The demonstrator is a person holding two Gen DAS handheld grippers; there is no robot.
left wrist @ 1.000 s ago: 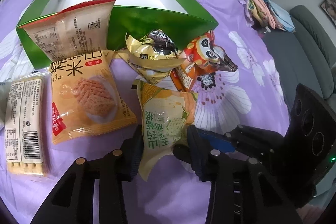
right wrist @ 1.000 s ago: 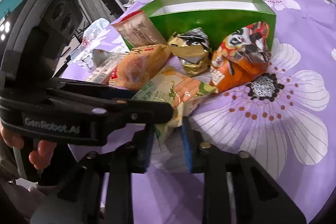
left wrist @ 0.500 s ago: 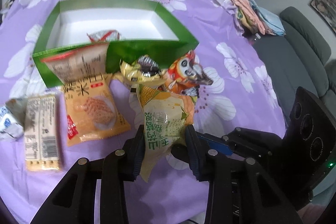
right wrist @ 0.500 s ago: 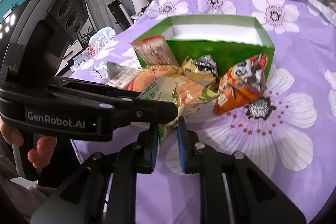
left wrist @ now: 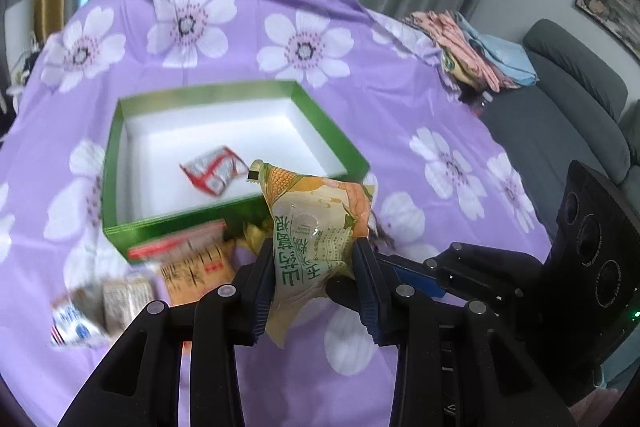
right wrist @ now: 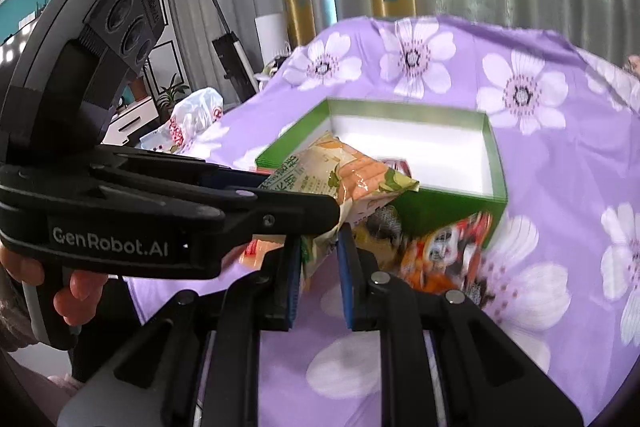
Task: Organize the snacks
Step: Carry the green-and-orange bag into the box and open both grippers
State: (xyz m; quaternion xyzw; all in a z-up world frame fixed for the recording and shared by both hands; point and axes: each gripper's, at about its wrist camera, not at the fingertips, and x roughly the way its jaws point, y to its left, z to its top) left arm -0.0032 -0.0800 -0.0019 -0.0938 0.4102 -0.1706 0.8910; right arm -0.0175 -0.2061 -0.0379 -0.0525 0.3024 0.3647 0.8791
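left wrist view: the left tool (left wrist: pixel 314 283) is closed on the corn snack bag (left wrist: pixel 316 227), its two blue-edged pads pressing the lower half of the bag from either side. the bag stands upright between them, lifted clear of the purple flowered cloth (left wrist: pixel 400 107) that covers the surface. behind it lies the green box (left wrist: pixel 332 143), open, with one red and white packet (left wrist: pixel 214 173) on its white floor. blurred packets (left wrist: pixel 184 263) lie on the cloth just in front of the box's near wall. the right tool (left wrist: pixel 404 275) comes in from the right, its tip at the bag's lower right edge.

right wrist view: the right tool (right wrist: pixel 318 265) has its pads nearly together, pinching a thin lower corner of the same corn snack bag (right wrist: pixel 340 179). the left tool (right wrist: pixel 280 209) crosses from the left and clamps the bag higher up; a hand (right wrist: pixel 76 287) grips its handle. the bag hangs in front of the green box (right wrist: pixel 440 207), above an orange panda packet (right wrist: pixel 440 255) lying against the box's near wall.
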